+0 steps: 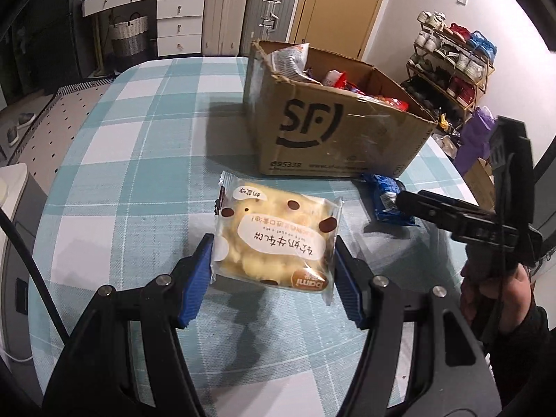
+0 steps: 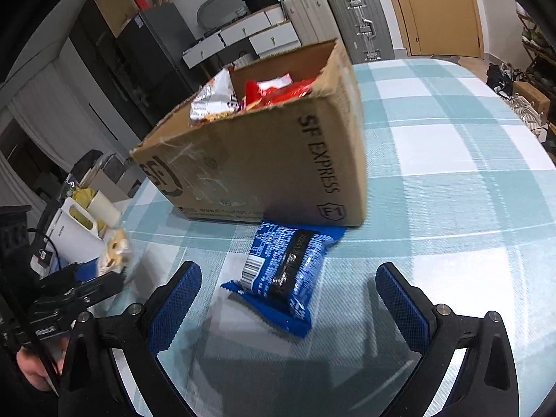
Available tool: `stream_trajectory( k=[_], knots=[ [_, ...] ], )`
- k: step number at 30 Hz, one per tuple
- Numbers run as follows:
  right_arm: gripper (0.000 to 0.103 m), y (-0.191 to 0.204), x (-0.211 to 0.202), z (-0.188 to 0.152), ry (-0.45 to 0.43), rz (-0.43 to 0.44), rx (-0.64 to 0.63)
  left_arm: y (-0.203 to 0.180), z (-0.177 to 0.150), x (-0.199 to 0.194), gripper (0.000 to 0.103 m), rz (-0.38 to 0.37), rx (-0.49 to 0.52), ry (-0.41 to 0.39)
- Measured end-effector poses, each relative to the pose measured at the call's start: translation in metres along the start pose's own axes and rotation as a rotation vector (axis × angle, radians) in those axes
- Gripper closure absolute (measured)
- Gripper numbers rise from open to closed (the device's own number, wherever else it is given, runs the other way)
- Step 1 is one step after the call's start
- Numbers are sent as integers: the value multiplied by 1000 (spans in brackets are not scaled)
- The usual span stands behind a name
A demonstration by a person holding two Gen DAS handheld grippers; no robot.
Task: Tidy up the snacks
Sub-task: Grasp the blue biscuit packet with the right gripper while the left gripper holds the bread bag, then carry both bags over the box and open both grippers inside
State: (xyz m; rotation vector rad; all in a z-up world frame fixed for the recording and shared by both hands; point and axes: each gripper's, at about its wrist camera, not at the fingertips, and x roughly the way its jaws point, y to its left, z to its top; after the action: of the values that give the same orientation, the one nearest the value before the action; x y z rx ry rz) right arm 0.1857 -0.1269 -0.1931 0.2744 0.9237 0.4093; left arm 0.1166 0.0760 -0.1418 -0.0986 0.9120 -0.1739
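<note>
On the checked teal-and-white table (image 1: 139, 132), the largest thing was the open SF Express cardboard box (image 1: 333, 128), already stuffed with red and silver snack packets and standing toward the far middle of the cloth. Just in front of its near bottom edge lay the blue snack packet (image 2: 281, 274), touching or all but touching the box wall, flat on the cloth with its long axis running away from the right gripper (image 2: 288, 299) toward the box, slanted a little to the right. That packet sat directly ahead of the right gripper and between its blue pads, which stood wide apart and clear of it on both sides, holding nothing; this hand was plainly the nearer one to it. To the left, the left gripper (image 1: 274, 274) was closed on a clear-wrapped cream pastry (image 1: 278, 239), its pads pressing the packet's two side edges and carrying it above the table, short of the box. Judging by this, the coming move for the right side would be a straight reach down and a squeeze across the packet's narrow width. Around the table the room showed white drawer units, upright suitcases, a wooden door and a shoe rack (image 1: 455, 66) along the wall.
</note>
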Motion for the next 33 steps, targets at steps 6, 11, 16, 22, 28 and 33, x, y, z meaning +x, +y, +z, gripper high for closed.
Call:
stream_trajectory(
  k=[6,11,16,22,28,33],
  knots=[
    [1,16,22,5,30,-36,-28,13,-3,-6,41,-3,-36,-6],
    [20,38,35,7,40,-149,-111,20,-5,-10,41,7,-51,-12],
    [53,48,42,7,36,-246,-180,25,-8,-14,41,18,-58,-17],
    [59,49,40,6,41,-215,-202,26,-8,-19,41,22,-68,-23],
    [59,48,37,2,45,-170,-185,21,-7,-25,41,24,-55,-32],
    [59,46,24,-4,28,-125,-176,17,-5,-28,41,28,-49,-38]
  ],
)
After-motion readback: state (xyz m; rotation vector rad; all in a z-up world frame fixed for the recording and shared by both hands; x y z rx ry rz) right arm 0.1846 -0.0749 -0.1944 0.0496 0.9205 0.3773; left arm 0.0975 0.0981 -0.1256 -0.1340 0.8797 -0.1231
